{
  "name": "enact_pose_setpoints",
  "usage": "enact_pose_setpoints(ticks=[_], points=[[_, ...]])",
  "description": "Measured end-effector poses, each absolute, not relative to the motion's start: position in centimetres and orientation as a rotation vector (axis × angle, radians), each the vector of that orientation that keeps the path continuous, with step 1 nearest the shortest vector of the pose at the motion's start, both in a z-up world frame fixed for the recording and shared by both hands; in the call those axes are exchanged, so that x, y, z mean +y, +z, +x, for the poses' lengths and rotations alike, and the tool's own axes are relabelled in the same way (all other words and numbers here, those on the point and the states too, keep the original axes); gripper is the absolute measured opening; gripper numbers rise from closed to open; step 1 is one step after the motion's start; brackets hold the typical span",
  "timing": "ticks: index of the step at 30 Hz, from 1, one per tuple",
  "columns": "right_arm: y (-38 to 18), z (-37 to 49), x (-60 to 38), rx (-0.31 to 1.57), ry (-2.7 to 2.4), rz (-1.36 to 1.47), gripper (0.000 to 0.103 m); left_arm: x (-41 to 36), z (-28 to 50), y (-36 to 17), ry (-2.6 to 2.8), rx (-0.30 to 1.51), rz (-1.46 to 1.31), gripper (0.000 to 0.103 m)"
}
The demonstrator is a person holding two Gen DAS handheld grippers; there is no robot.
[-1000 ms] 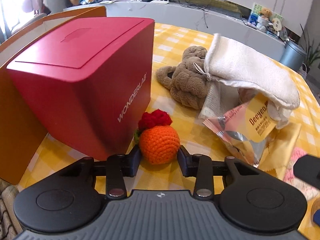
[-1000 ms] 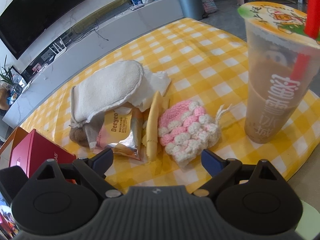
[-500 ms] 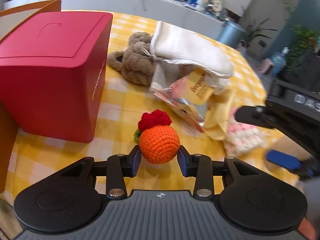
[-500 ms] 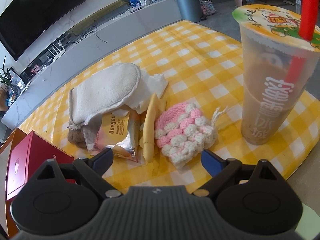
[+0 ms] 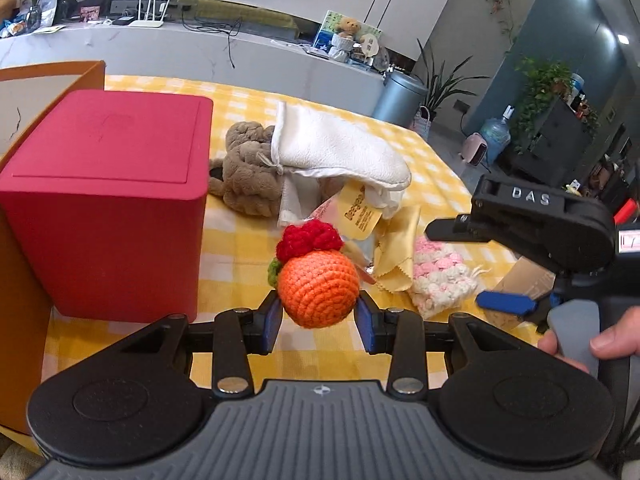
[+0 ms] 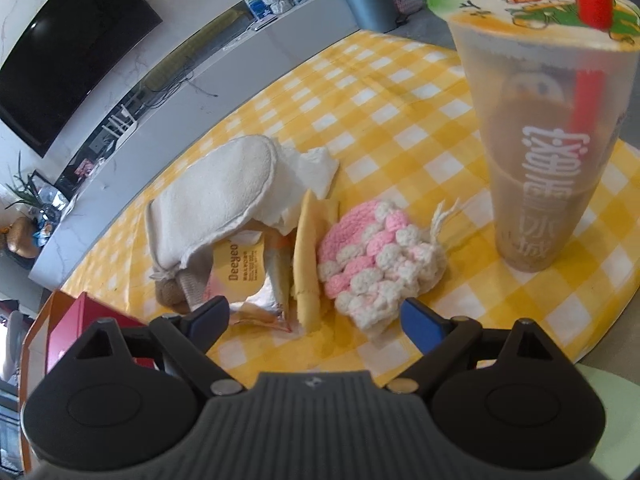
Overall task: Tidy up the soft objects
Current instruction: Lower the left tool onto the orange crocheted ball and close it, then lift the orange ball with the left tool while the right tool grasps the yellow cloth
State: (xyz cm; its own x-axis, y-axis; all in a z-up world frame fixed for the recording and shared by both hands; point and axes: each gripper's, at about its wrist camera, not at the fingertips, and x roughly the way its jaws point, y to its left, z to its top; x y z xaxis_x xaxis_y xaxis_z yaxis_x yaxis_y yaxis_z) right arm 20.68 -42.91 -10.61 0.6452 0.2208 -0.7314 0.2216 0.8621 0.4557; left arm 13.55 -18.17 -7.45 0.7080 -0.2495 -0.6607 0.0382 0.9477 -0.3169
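The crocheted orange [image 5: 318, 294], topped with a red knitted tuft, is gripped between the blue pads of the left claw [image 5: 319, 316] and held above the table [image 5: 236, 240], clear of its yellow checked cloth. A red box [image 5: 108, 204] stands close to the left of it, backed by an orange cardboard wall [image 5: 20, 264] along the table's left edge; a strip of bare cloth is left between box and orange.

The right claw [image 6: 316, 316] is held wide open with nothing between its pads, though its jaws have just been closing slightly. Just beyond it, near the table's near edge, a pink and white knitted pouch [image 6: 372, 258] is seen, touching a yellow cloth [image 6: 306, 256] set on edge. A foil snack packet [image 6: 248, 276] lies beside that, partly under a white mitt [image 6: 224, 188], with a brown plush toy [image 5: 250, 178] behind. A tall drink cup [image 6: 540, 128] stands at the right edge. The far half of the table is left open.
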Motion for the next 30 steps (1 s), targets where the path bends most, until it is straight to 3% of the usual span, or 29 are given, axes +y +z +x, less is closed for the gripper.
enact_pose_setpoints(ticks=[6, 10, 12, 17, 22, 24, 25, 30], points=[[-11.0, 22.4, -40.5, 0.908, -0.108, 0.311, 0.087, -17.6, 13.4, -8.1, -0.166, 0.790, -0.281, 0.044], [-11.5, 22.7, -40.4, 0.923, -0.081, 0.310, 0.082, -17.0, 13.5, -8.4, -0.169, 0.800, -0.325, 0.044], [-11.3, 22.7, -40.1, 0.892, -0.057, 0.306, 0.075, -16.9, 13.5, -8.4, -0.154, 0.804, -0.339, 0.044], [-11.5, 23.6, -38.4, 0.882, 0.002, 0.255, 0.071, -17.0, 13.2, -8.4, -0.154, 0.804, -0.327, 0.044], [-12.3, 24.4, -36.8, 0.911, 0.010, 0.158, 0.038, -17.0, 12.9, -7.9, -0.150, 0.802, -0.320, 0.044], [-12.4, 24.4, -36.8, 0.911, 0.044, 0.175, 0.014, -17.0, 12.7, -7.7, -0.150, 0.798, -0.316, 0.044], [-12.4, 24.4, -36.8, 0.910, 0.056, 0.190, 0.008, -17.0, 12.7, -7.7, -0.149, 0.797, -0.312, 0.044], [-11.6, 23.6, -37.4, 0.868, 0.079, 0.254, 0.000, -16.9, 12.3, -7.3, -0.166, 0.804, -0.318, 0.044]])
